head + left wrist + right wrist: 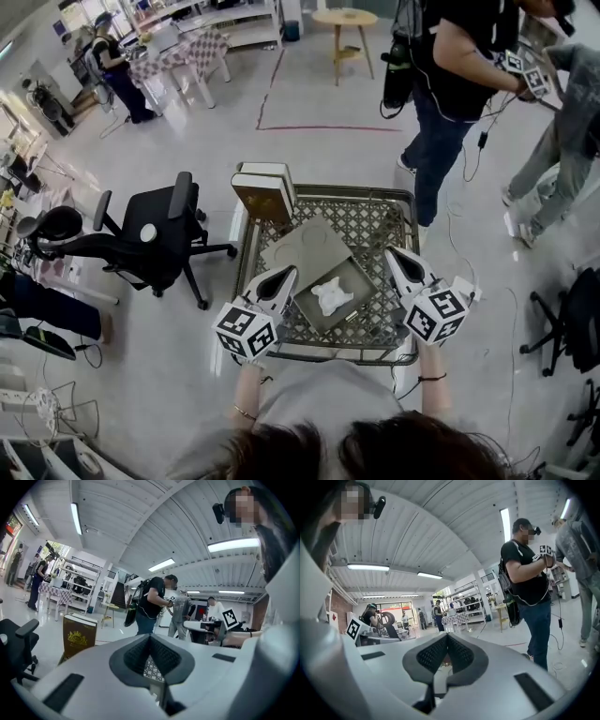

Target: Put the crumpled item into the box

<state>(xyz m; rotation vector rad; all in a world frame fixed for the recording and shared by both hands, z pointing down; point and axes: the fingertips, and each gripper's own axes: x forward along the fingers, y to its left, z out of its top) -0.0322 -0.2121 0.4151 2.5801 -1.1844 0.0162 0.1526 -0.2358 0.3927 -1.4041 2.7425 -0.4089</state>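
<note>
Crumpled item [331,297], white, lies inside the open box [306,247] on the lattice bench [373,221]. Left claw [280,278] and right claw [404,266] flank the box (one at each side). Both have jaws pressed together, with nothing between them and gripping nothing.

Bright, even light falls from ceiling strips [233,544], which glare white. The floor [309,84] shines; shadows are faint. Fisheye curving bends the edges; the left hand-held gripper [151,639] looks soft up close.
</note>
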